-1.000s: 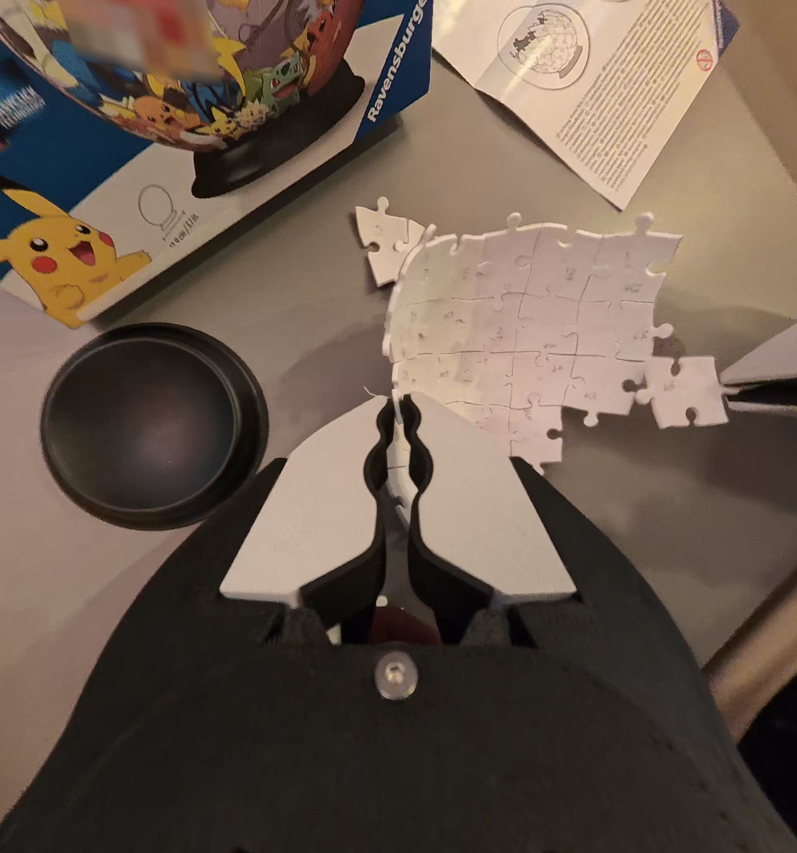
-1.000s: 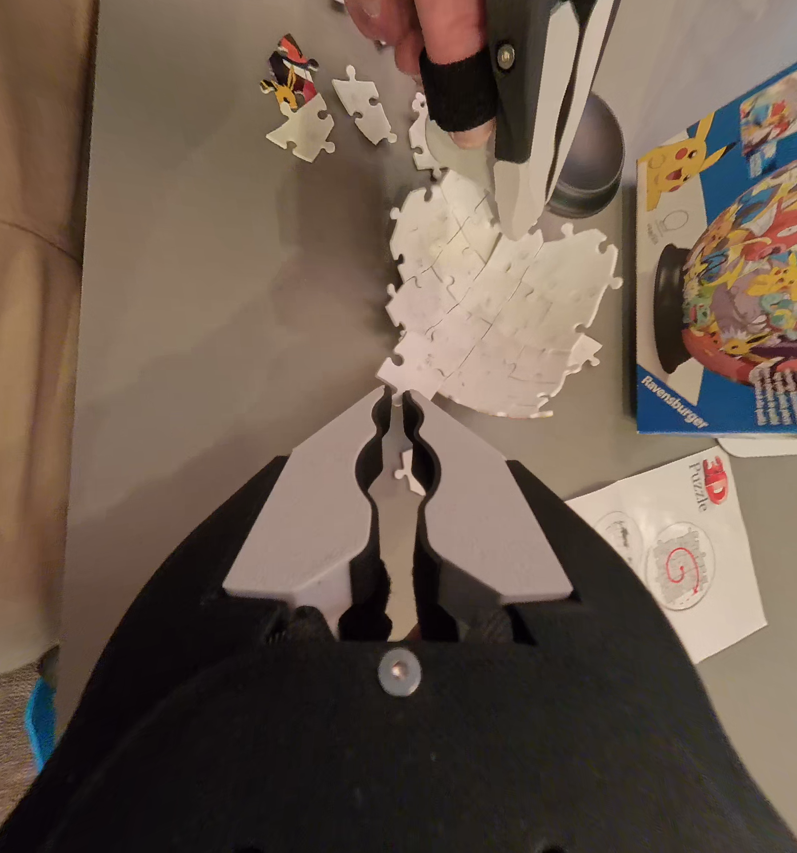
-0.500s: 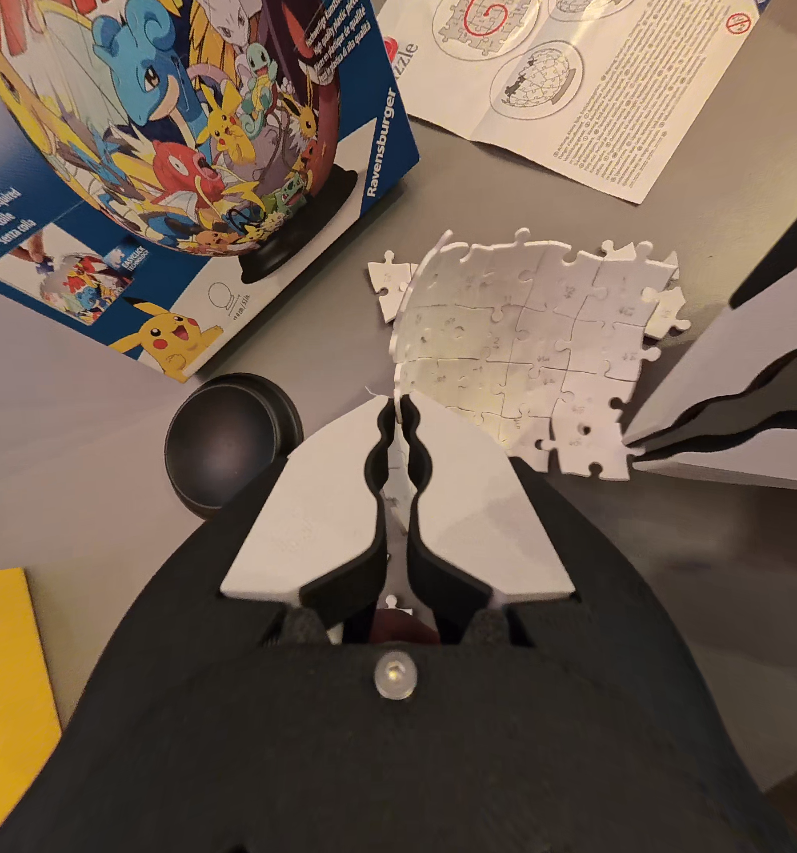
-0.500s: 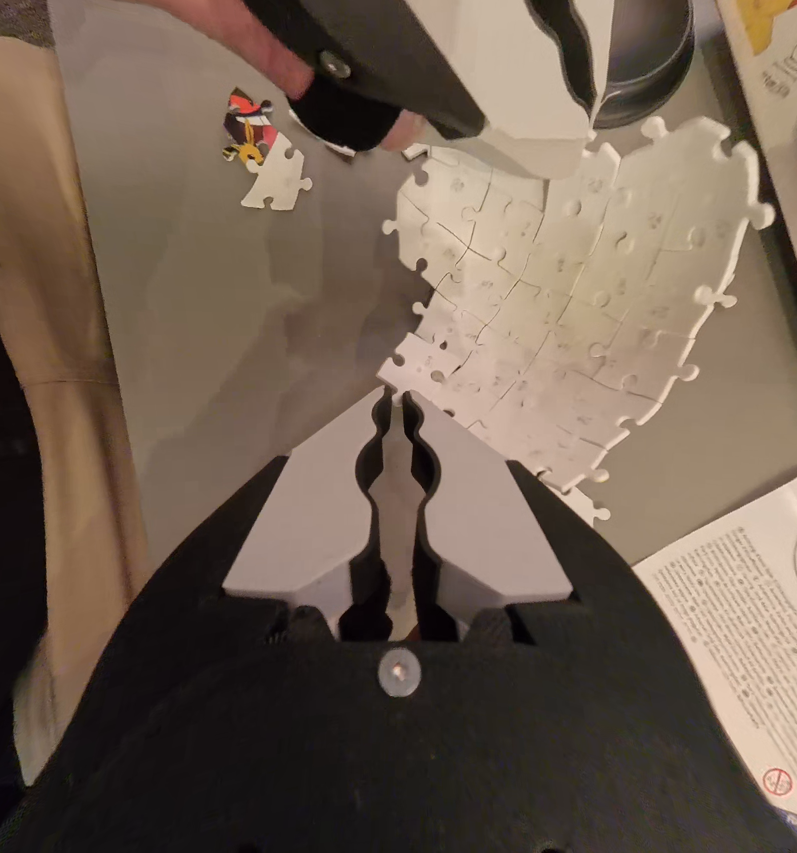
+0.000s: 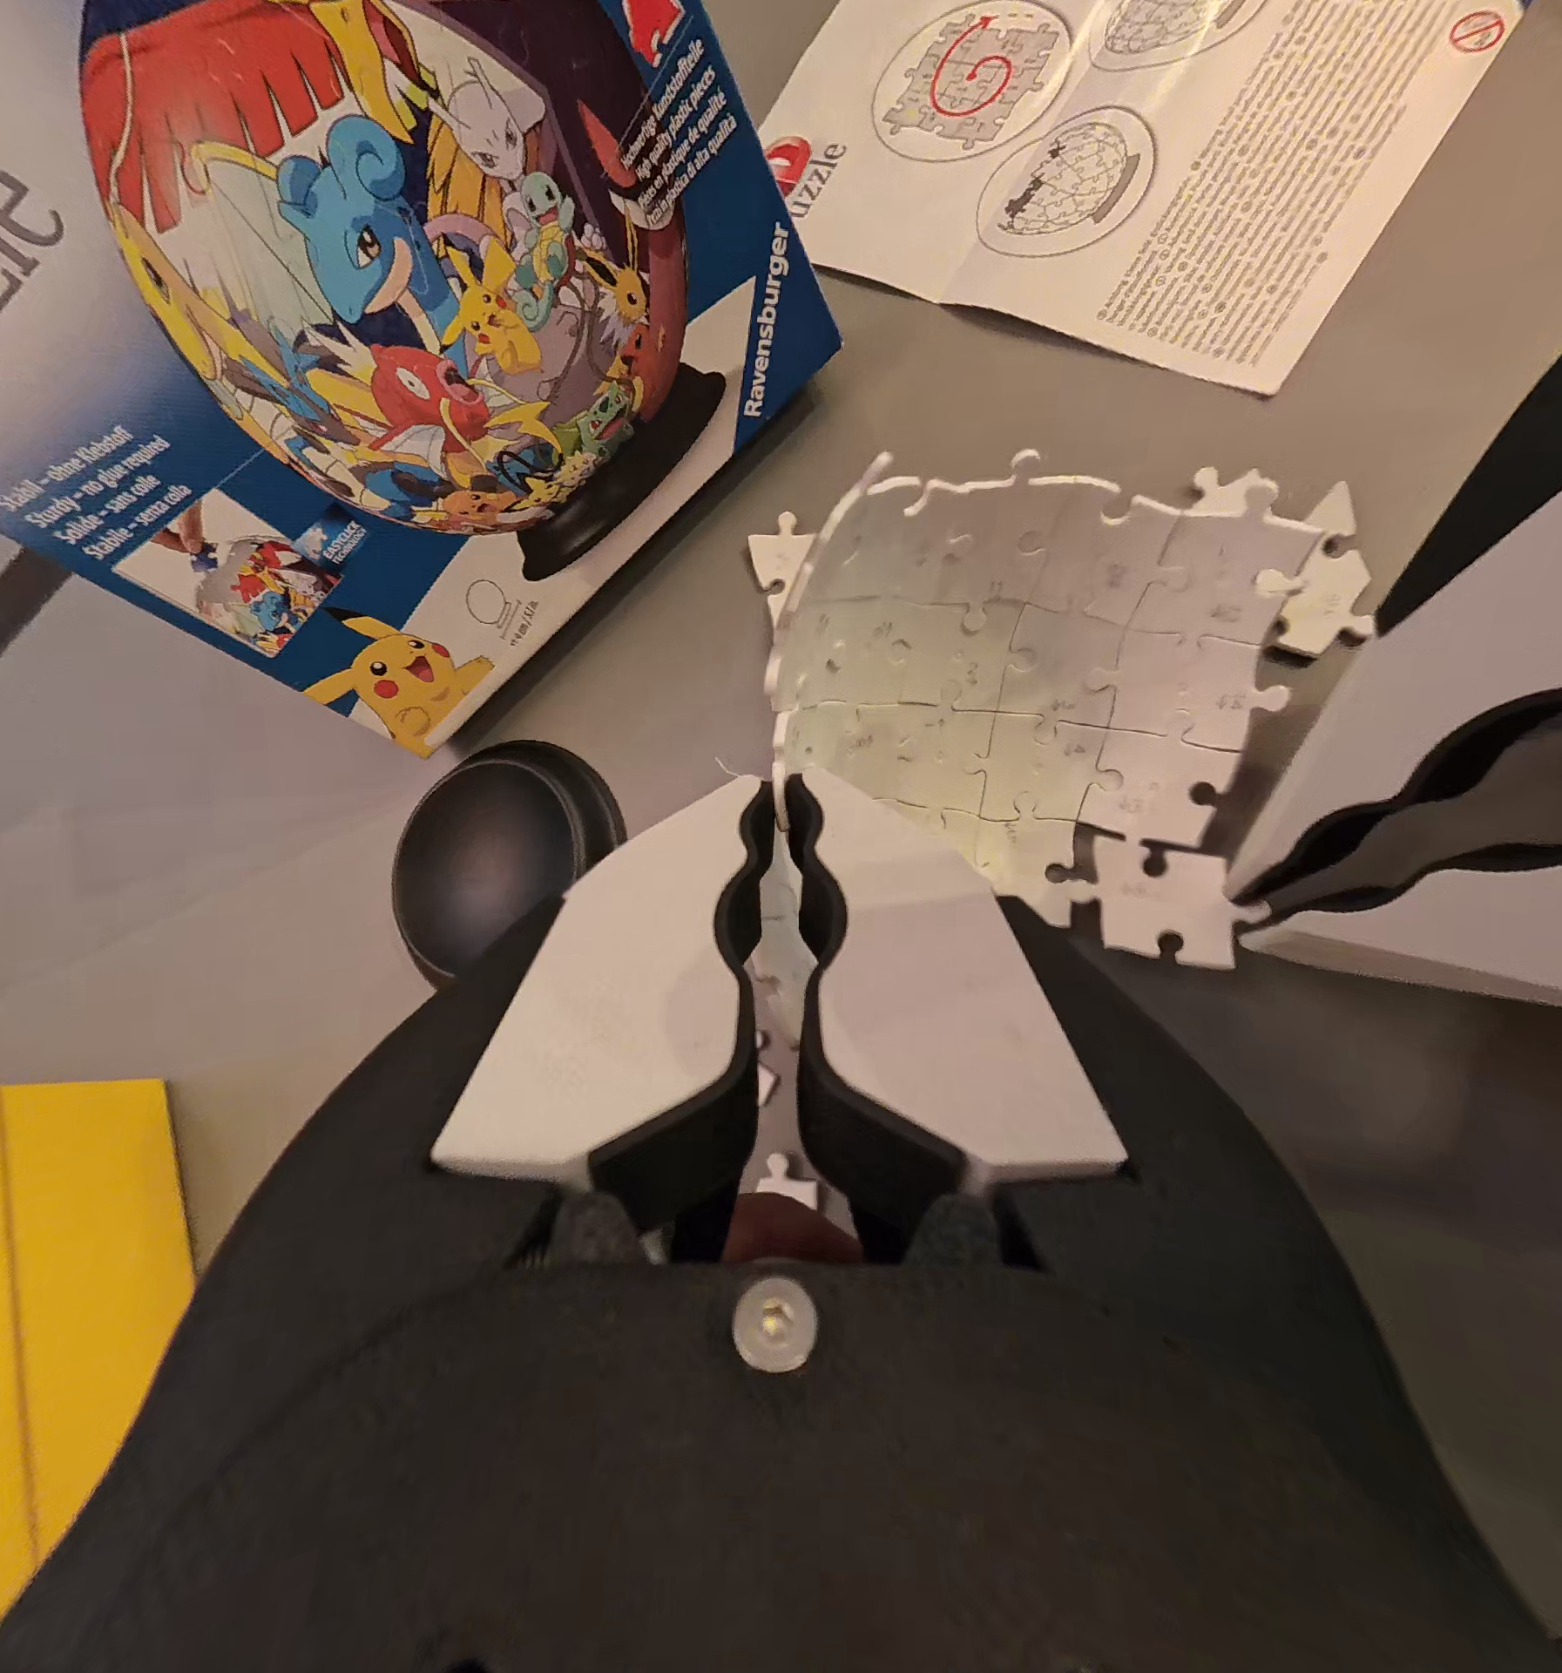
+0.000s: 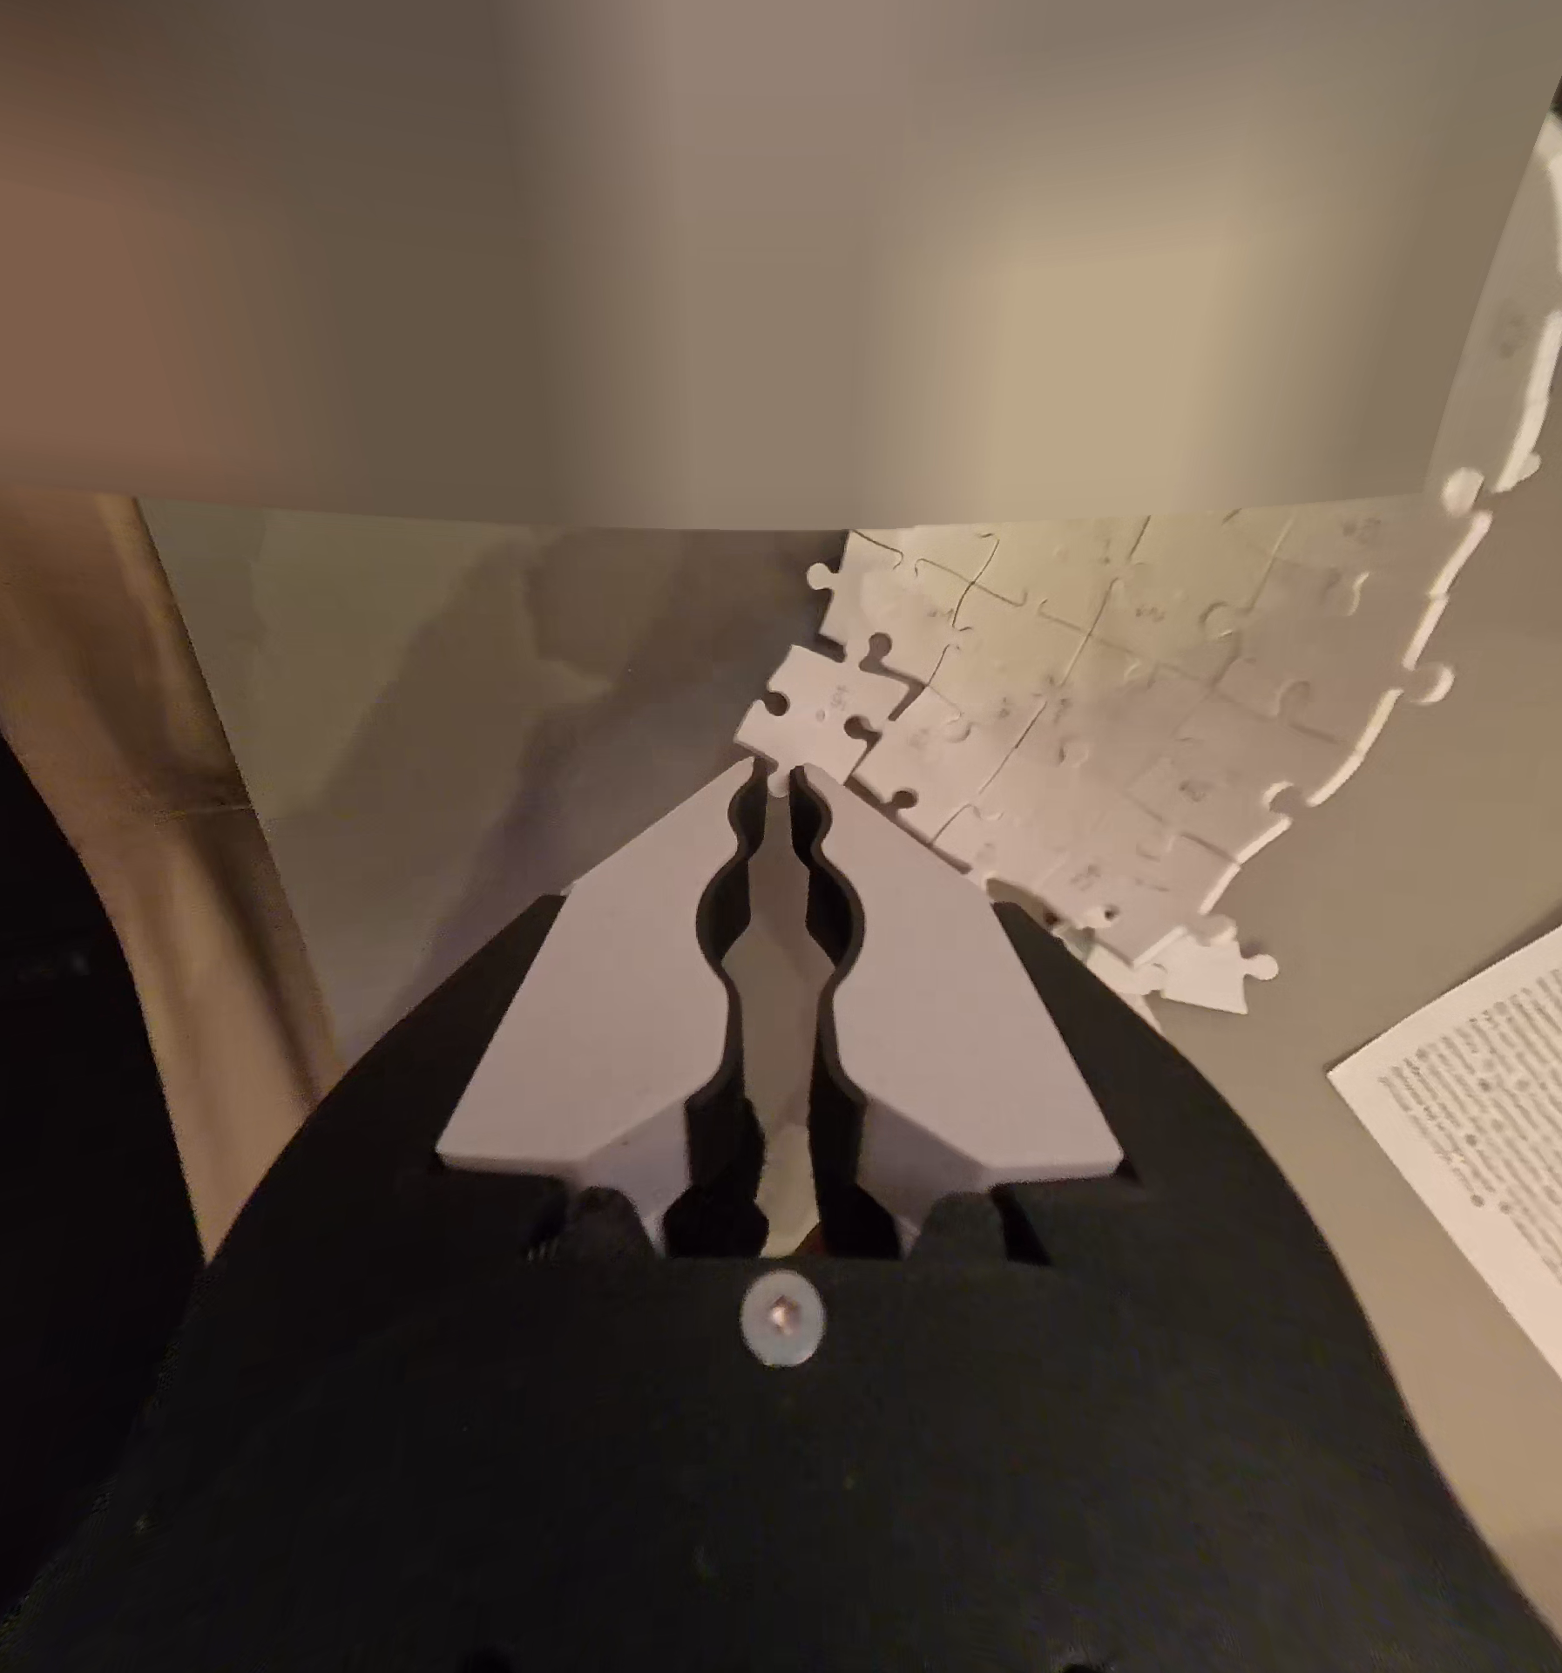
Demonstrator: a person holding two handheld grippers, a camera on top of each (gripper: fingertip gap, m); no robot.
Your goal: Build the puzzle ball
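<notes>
Both tongs lifted panel (image 5: 1021, 670) off grey table (image 5: 170, 860).

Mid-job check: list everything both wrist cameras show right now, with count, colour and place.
Curved assembled puzzle panel: one, white backs up, centre, edge clamped in left gripper.
Single puzzle piece: one, white, at panel's edge, pinched by right gripper.
Loose puzzle pieces: at least two, white, beside panel's far corners.
Puzzle box: one, blue with colourful ball picture, far left.
Round stand: one, black, below box.
Instruction leaflet: one, white, far right.
Flat yellow object: one, left edge.
Table: grey.
Left gripper: closed on panel.
Right gripper: closed on piece.
</notes>
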